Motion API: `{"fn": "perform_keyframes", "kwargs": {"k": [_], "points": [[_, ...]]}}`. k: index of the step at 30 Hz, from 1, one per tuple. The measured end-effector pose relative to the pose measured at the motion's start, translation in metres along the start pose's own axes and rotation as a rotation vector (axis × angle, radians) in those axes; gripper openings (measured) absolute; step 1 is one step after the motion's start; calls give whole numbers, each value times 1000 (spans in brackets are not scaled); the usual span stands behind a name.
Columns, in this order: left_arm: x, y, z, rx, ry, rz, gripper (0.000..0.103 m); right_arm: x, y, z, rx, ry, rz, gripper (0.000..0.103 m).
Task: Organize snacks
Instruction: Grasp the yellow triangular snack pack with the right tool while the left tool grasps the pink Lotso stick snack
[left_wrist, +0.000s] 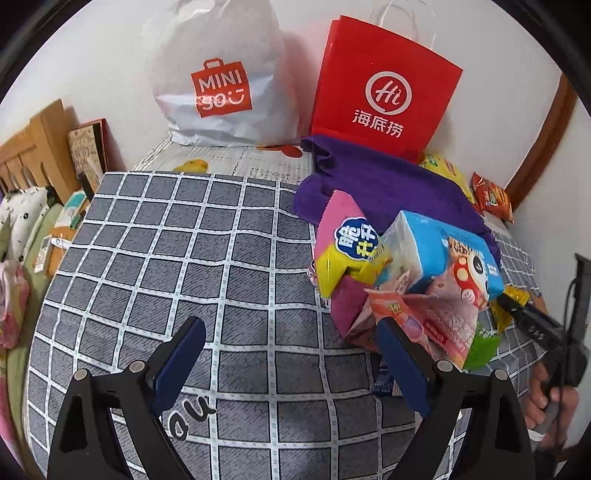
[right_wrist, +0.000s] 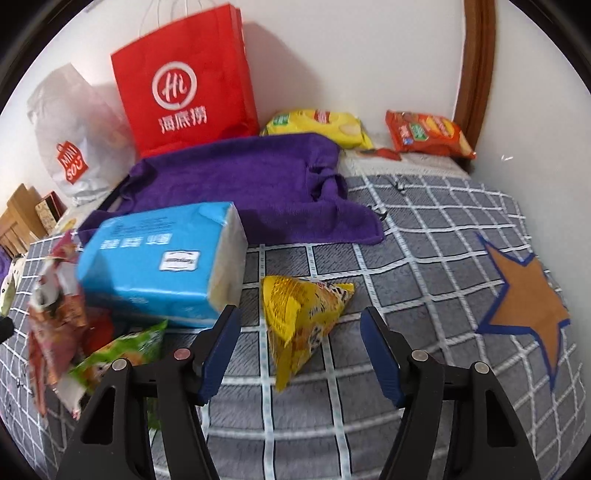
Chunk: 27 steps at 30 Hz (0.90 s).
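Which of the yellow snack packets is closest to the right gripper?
The pyramid-shaped yellow packet, lying on the checked bedspread just ahead of the open right gripper. The flat yellow chip bag sits far back by the wall.

White bag (left_wrist: 218, 77): "MINISO". Red bag (left_wrist: 384, 88): "Hi 海底捞". Pink-yellow snack pack (left_wrist: 349, 243): possibly "脆升升".

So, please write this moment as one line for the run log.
left gripper: open, empty, above bedsheet | right gripper: open, around yellow snack, not closed | tissue pack: on snack pile
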<state>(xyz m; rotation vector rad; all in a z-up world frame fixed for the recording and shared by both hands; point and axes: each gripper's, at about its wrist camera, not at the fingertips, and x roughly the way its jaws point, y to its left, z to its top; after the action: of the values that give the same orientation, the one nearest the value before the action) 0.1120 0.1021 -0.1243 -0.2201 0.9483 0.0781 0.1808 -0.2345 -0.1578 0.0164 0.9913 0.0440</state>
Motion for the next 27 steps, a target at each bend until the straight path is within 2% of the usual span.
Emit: {"fn": "perform_keyframes", "kwargs": {"k": [3,5,6,11,14,17,19,20,22,23,27], "points": [[3,-6,6,14,9,-31,94,13,1,4,-6,10,-1,65],[6,-12,8,24,21,-54,94,20,2,4,-12,21,-7,55],[7,-16,8,25,27,-64,94,25,2,3,-16,31,-13,47],[17,-34,0,35,85,-139,93,24,-2,0,-24,14,-12,44],[21,-42,-7,45,106,-158,92,15,-6,-3,-29,1,-12,43],[25,-50,-15,63,119,-151,76,4,-11,-6,-20,-18,-5,43],[27,-52,-17,58,132,-162,57,-5,-13,-10,-17,-29,-7,43],[28,-52,-19,47,137,-186,53,-9,-14,-12,-19,-30,-5,43],[25,-53,-20,37,141,-215,29,-15,-13,-17,-31,-31,3,43],[24,-53,-20,38,141,-209,23,-20,-13,-21,-33,-31,0,43],[16,-52,-23,74,132,-186,20,-33,-11,-36,-45,-31,-3,43]]}}
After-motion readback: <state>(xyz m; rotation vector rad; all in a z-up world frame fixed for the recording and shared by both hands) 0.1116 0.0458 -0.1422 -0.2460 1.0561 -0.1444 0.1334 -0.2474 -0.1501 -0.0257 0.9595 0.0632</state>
